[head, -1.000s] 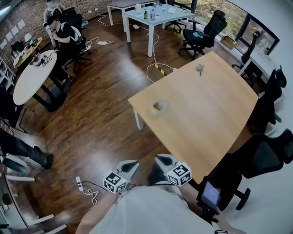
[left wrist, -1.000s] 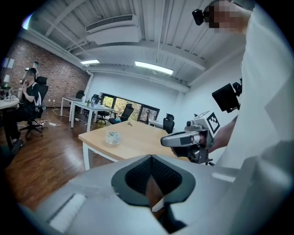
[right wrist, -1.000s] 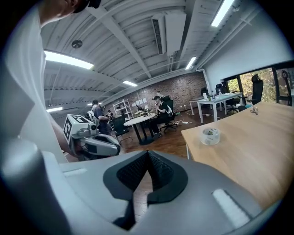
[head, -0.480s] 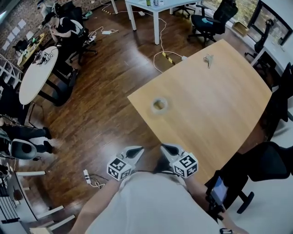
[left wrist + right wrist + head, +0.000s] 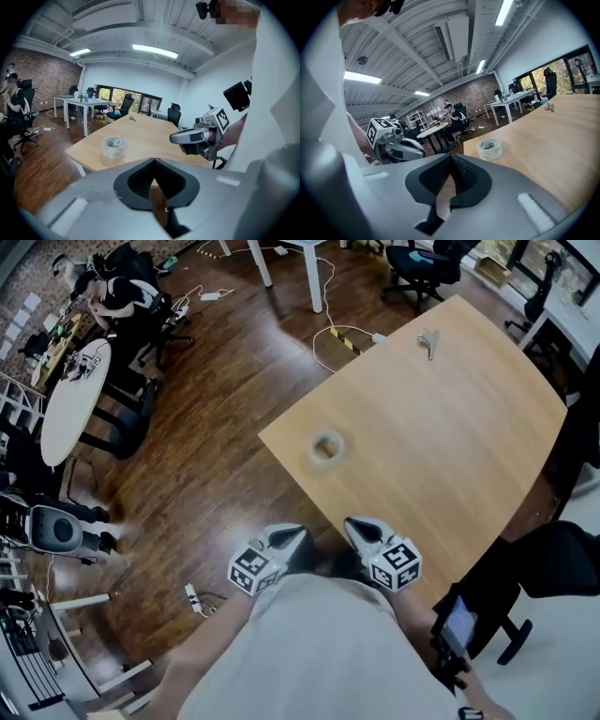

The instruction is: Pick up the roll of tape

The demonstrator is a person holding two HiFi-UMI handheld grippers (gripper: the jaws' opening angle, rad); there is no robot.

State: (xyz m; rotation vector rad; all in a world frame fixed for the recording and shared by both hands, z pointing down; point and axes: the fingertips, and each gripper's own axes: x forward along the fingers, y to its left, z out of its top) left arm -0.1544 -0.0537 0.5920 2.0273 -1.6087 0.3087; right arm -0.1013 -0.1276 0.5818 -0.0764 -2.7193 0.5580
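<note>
Roll of tape [image 5: 326, 447] sits near table [image 5: 469, 456] edge — small object [image 5: 428, 340] well apart.

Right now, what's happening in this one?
A person stands at the near edge of a wooden table, holding the left gripper and right gripper close to the body, both shut and empty. The roll of tape lies untouched near the table's corner, ahead of both grippers. A small object sits at the far end.

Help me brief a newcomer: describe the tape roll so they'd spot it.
Find the big light-wood table. Near its left corner lies the roll of tape, a clear ring, the only round thing; the small metal object lies far across.
</note>
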